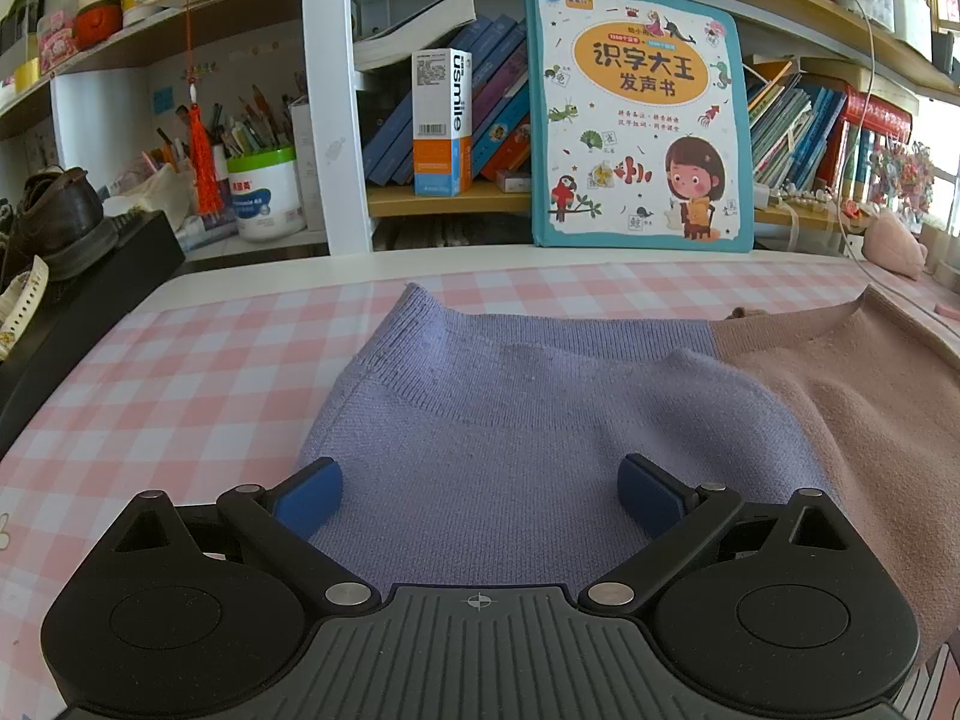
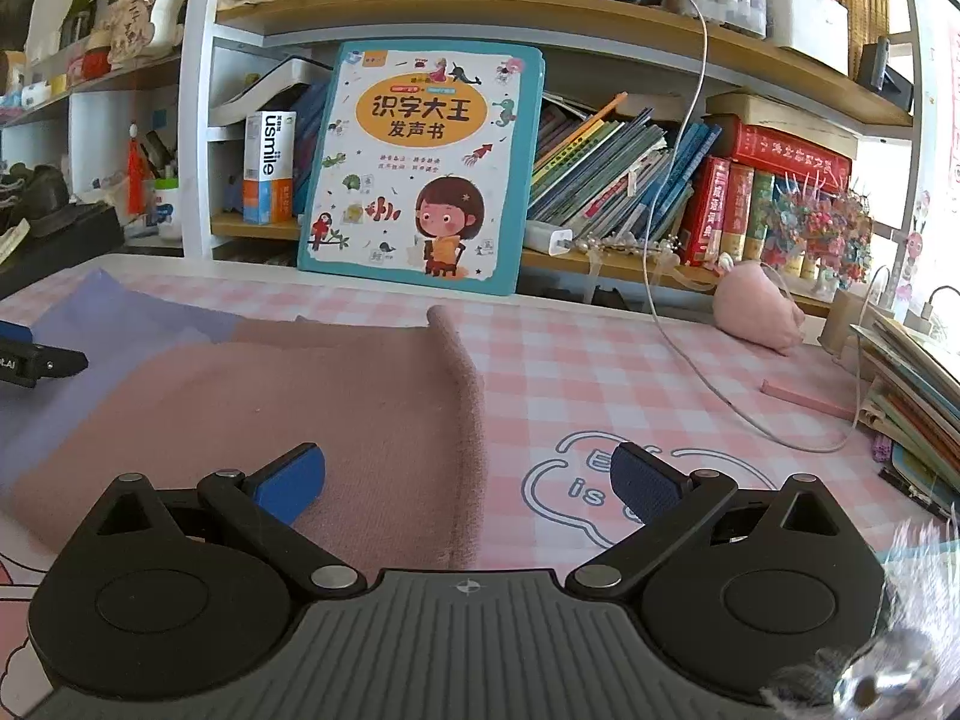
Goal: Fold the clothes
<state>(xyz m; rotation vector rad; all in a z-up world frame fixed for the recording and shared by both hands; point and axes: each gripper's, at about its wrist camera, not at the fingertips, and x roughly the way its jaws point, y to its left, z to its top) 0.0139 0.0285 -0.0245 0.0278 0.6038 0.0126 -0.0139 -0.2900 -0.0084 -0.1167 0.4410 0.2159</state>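
**Knitwear half folded, both grippers empty**

Knitwear is what we are folding: a two-tone knitted garment (image 1: 540,420), lilac on one side and dusty pink on the other, lies flat on the pink checked table mat (image 1: 180,372) in front of the bookshelf (image 2: 600,18). We judge the fold partly done. The garment already sits in a compact block, with a lilac layer lying over the ribbed band in the left wrist view and a rolled, doubled pink edge (image 2: 465,396) running along its right side in the right wrist view. No sleeves hang loose that we can see. What seems left is at least one more fold to bring the block smaller, and some smoothing; we cannot tell how the layers beneath are arranged.

Our left gripper (image 1: 480,495) hovers over the lilac half with its jaws spread wide, and nothing sits between the blue pads (image 1: 309,498). Whether a pad brushes the knit we cannot say.

Our right gripper (image 2: 468,480) stands at the pink edge, jaws spread wide, one blue pad (image 2: 291,486) over the fabric and the other over the bare mat. It holds nothing; the folded edge lies between the jaws, ungripped.
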